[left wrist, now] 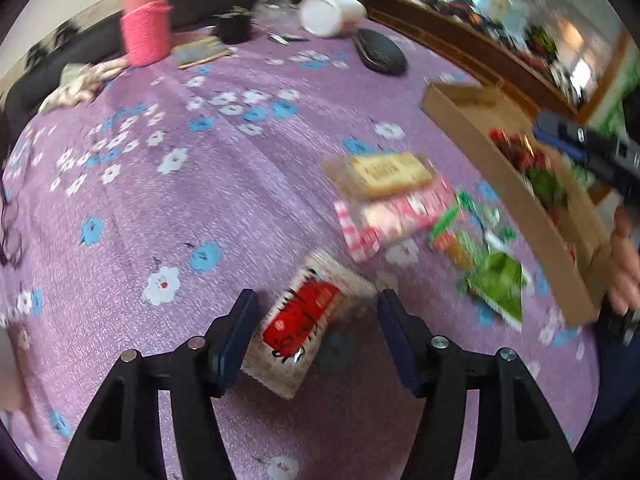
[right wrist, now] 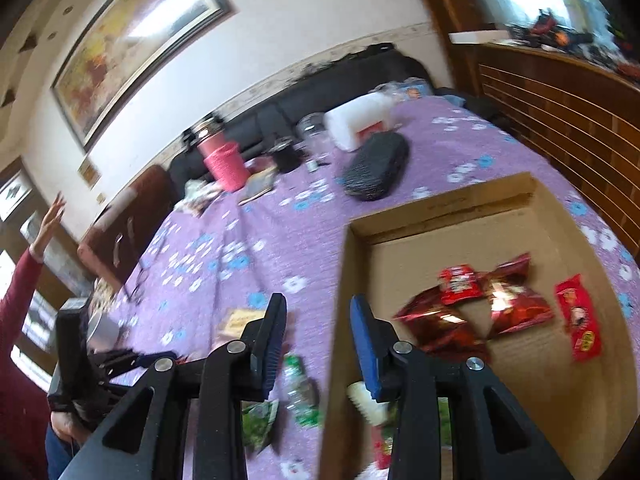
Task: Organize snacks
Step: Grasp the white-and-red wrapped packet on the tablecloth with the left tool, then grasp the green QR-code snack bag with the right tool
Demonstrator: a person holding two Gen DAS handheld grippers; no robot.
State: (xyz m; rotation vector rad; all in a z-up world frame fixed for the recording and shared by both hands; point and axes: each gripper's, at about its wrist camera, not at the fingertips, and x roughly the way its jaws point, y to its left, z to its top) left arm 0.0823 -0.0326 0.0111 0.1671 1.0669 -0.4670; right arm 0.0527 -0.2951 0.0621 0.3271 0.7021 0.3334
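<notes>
Snack packet (left wrist: pixel 304 320): light, crinkly, red-and-white; you should pinch across its middle.
Left gripper (left wrist: pixel 314 322): spread, packet between, untouched.
Right gripper (right wrist: pixel 318 336): spread, empty, straddling the cardboard box (right wrist: pixel 340 280) wall.

Red snack packets (right wrist: pixel 492 308) lie flat in the cardboard tray (right wrist: pixel 340 280); other packets (left wrist: pixel 400 204) beside it on the cloth

Snack packets (left wrist: pixel 400 204) on table (left wrist: pixel 200 208) left of box (right wrist: pixel 440 216) — more packets (right wrist: pixel 480 304) inside box.
</notes>
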